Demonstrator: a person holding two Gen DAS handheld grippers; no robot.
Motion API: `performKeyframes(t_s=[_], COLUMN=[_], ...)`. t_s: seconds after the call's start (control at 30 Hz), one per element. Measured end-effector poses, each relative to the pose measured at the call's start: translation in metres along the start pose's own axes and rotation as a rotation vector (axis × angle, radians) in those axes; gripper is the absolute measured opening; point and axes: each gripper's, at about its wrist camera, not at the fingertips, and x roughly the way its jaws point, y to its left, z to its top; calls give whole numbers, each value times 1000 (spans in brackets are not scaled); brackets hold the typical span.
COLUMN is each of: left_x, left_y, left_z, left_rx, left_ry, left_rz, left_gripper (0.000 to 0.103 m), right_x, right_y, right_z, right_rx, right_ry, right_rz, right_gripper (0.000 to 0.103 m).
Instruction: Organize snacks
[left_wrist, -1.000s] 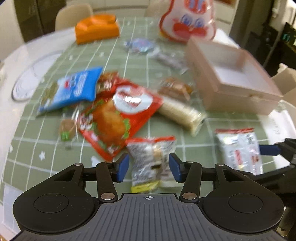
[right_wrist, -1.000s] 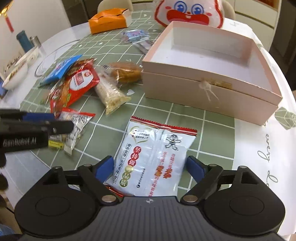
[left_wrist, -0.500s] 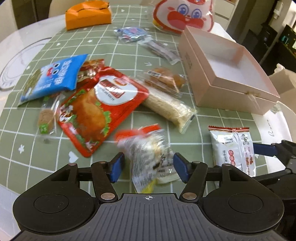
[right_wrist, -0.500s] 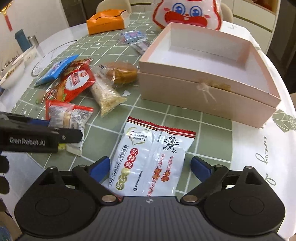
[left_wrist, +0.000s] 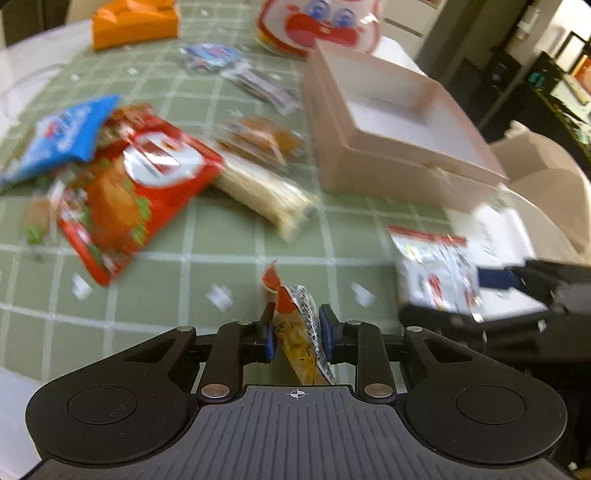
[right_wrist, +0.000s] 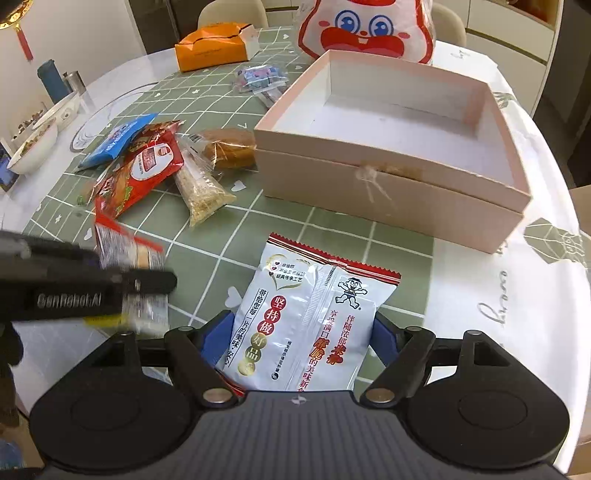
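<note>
Green checked cloth covers the round worktop (right_wrist: 332, 221), and an open pink box (right_wrist: 391, 184) sits on its right side, nothing visible inside it. Left of the box lies a heap of snacks: a red chicken-print packet (right_wrist: 142, 173), a blue packet (right_wrist: 118, 138), a clear bag of pale crumbly sticks (right_wrist: 201, 192) and a wrapped bun (right_wrist: 229, 147) touching the box's wall. Farther back are an orange box (right_wrist: 214, 46) and a white bag with a cartoon face (right_wrist: 365, 27). The left gripper (left_wrist: 295, 328) is closing its fingers on a small red-topped wrapper (left_wrist: 299, 332), which stands pinched between them; its print is too blurred to read. The right gripper (right_wrist: 303, 332) is closing on a white rice-cracker packet (right_wrist: 310, 317), whose edges already touch both fingers; the packet's lower end is hidden behind the gripper body.
</note>
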Motion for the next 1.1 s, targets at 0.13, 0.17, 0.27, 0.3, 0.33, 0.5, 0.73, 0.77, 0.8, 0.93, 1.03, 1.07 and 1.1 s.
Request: performKeyframes(t_s=[0.13,0.17,0.27,0.3,0.33,0.5,0.73,0.77,0.8,0.93,1.03,1.07,1.1], left_x=[-7,-9,-19,-22,-27,-47,-4,7,22,61,58,53,48], left_y=[-15,-19,-30,-32,-34,-43,-46,-46,-47,-57,-52,-45,-37], left_z=[-8,-8,-2,3,10,70,149,156,164,178,174,172,172], left_rx=[12,19,22,16,4,-25,-60,-56,-47,27,10,-23,-39], left_ry=[35,36,10,-4,-28,-208,-227,-215,-201,-172,-221,-245,-260], left_rz=[-81,-93,-132,-149,-173,-227,-258,-284,-309,-160,-192,-206,-208], left_gripper=[27,27,27,27,27,27,27,27,27,27,29,29,29], right_x=[-15,-20,-35,-40,-49,-76,-19,-8,1,22,18,15,13], right_y=[-11,-13,-20,-22,-25,-45,-94,-103,-110,-124,-121,-120,-117], right_z=[-1,0,5,9,17,79,174,184,191,206,207,208,212], right_rx=[-25,-36,-71,-84,-97,-129,-62,-22,8,47,6,-11,-31], right_ry=[2,1,-18,-35,-66,-210,-147,-107,-76,-47,-66,-72,-78], right_rz=[7,9,17,20,17,-17,43,65,85,25,-24,-32,-40], right_gripper=[78,78,78,78,78,78,79,79,79,79,79,79,79])
